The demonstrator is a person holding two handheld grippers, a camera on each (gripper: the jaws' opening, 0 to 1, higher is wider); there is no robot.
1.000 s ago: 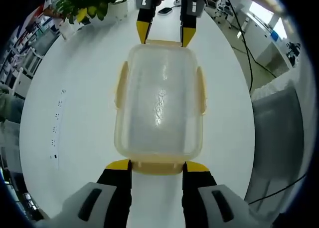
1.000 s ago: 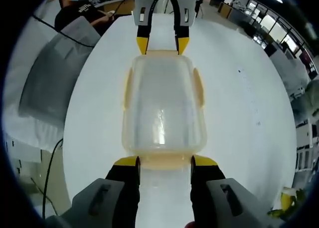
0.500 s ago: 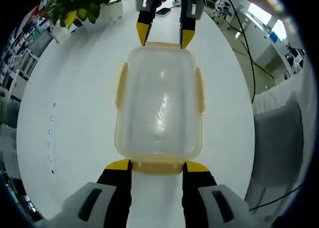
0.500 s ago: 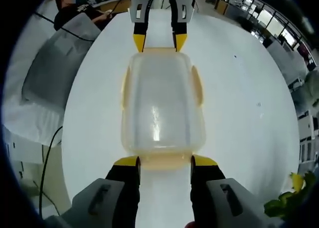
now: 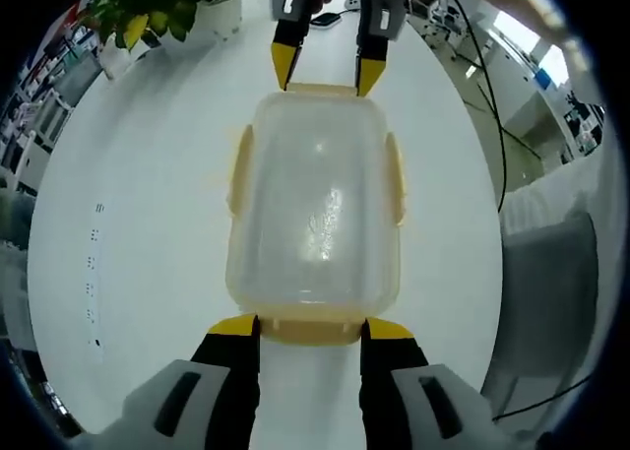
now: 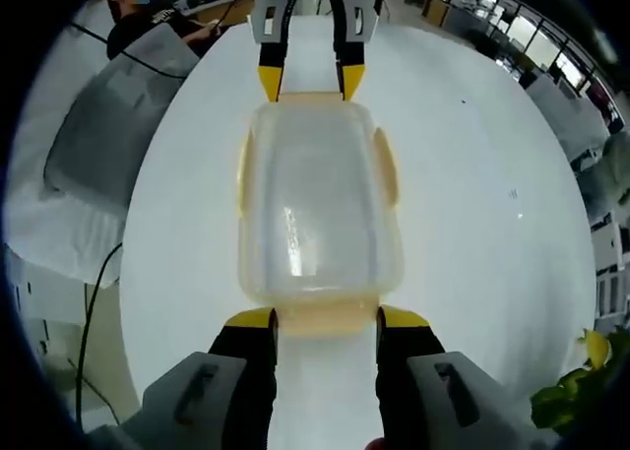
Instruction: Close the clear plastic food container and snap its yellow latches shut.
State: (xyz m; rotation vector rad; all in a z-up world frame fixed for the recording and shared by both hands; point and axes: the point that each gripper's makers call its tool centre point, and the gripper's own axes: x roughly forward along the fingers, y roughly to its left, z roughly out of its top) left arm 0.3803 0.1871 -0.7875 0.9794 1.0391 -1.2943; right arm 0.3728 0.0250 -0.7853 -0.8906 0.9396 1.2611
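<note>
— How far along are you?

— The lid's on the container [image 5: 313, 209], mid-desk [image 5: 148, 224]. My left fingers [image 5: 310, 327] and right fingers [image 6: 325, 320] sit spread at its end latches (side latches look down), so I judge those two remain.

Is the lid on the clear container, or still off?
On. The lid covers the container fully, its yellow latches lying along the sides. Whether each latch has clicked shut, cannot tell.
</note>
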